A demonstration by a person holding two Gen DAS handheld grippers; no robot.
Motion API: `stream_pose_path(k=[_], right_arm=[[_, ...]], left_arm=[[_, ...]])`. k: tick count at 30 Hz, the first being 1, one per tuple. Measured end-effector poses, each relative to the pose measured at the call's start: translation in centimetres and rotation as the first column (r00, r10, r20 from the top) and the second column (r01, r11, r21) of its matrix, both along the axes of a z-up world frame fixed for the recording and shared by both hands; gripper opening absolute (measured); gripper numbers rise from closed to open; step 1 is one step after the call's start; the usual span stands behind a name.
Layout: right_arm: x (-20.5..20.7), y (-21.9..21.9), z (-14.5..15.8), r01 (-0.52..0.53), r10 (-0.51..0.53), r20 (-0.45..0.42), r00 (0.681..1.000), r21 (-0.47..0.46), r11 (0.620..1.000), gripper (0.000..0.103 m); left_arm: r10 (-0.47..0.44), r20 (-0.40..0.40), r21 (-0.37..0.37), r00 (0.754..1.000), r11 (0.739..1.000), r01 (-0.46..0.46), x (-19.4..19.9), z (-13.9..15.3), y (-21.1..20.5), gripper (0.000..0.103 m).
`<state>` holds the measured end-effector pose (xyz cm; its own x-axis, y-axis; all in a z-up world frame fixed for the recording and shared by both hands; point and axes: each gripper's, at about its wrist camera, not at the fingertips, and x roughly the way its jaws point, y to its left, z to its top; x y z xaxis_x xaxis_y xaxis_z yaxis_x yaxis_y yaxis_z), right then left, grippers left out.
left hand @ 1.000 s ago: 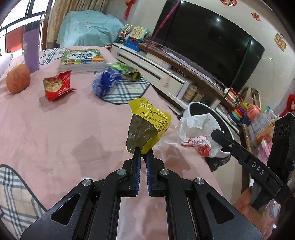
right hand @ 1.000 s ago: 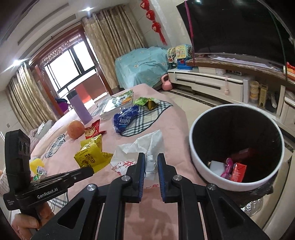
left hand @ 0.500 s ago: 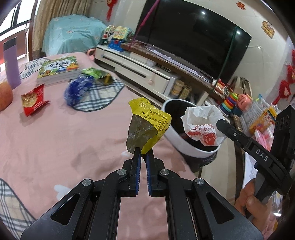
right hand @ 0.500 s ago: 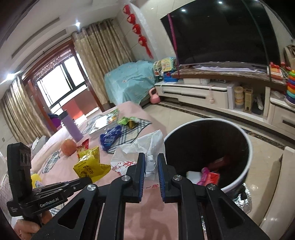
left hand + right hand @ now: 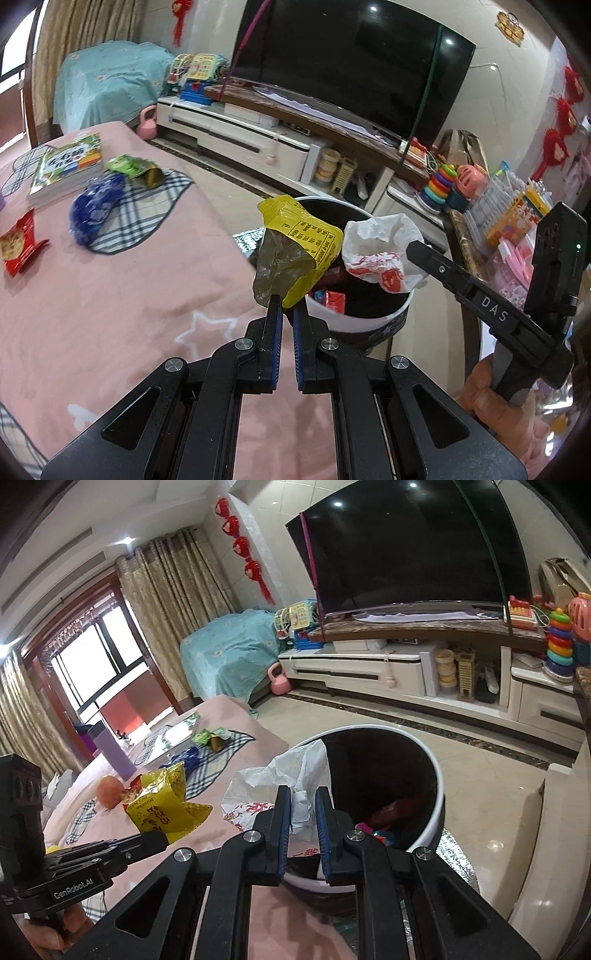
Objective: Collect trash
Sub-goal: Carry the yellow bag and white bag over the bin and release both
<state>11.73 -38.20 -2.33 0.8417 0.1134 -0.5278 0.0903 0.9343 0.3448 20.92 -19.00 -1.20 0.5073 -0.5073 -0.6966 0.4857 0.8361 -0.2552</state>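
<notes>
While a red snack packet (image 5: 20, 242) lies at the far left of the pink-clothed counter (image 5: 110, 314), a book (image 5: 66, 166) sits farther back, with a blue wrapper (image 5: 94, 206) and a green packet (image 5: 135, 170) resting on a plaid placemat (image 5: 147, 206) beside it. Moving right, the left tongs (image 5: 284, 314) are pinched tight on the bottom edge of a yellow snack bag (image 5: 295, 251), holding it upright in the air at the counter's edge, just in front of the near rim of the white trash bin (image 5: 369, 321). Inside the bin, which stands on the floor against the counter, red and pink scraps (image 5: 330, 299) are visible. Farther right, the right tongs (image 5: 303, 805) are clamped on a crumpled white wrapper with red print (image 5: 380, 254), held above the bin's opening and just beside the yellow bag. At the far right edge of the left wrist view, a hand (image 5: 491, 391) grips the handle of the right tongs.
</notes>
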Motion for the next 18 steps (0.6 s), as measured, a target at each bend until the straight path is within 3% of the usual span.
stream_pose_path(k=[18], right_arm=[[1.1, -3.0, -0.9, 0.05, -0.05, -0.038, 0.998, 0.001, 0.999, 0.014]], left_arm=[[-0.06, -0.04, 0.043, 0.997, 0.997, 0.062, 1.9, -1.5, -4.9, 0.005]])
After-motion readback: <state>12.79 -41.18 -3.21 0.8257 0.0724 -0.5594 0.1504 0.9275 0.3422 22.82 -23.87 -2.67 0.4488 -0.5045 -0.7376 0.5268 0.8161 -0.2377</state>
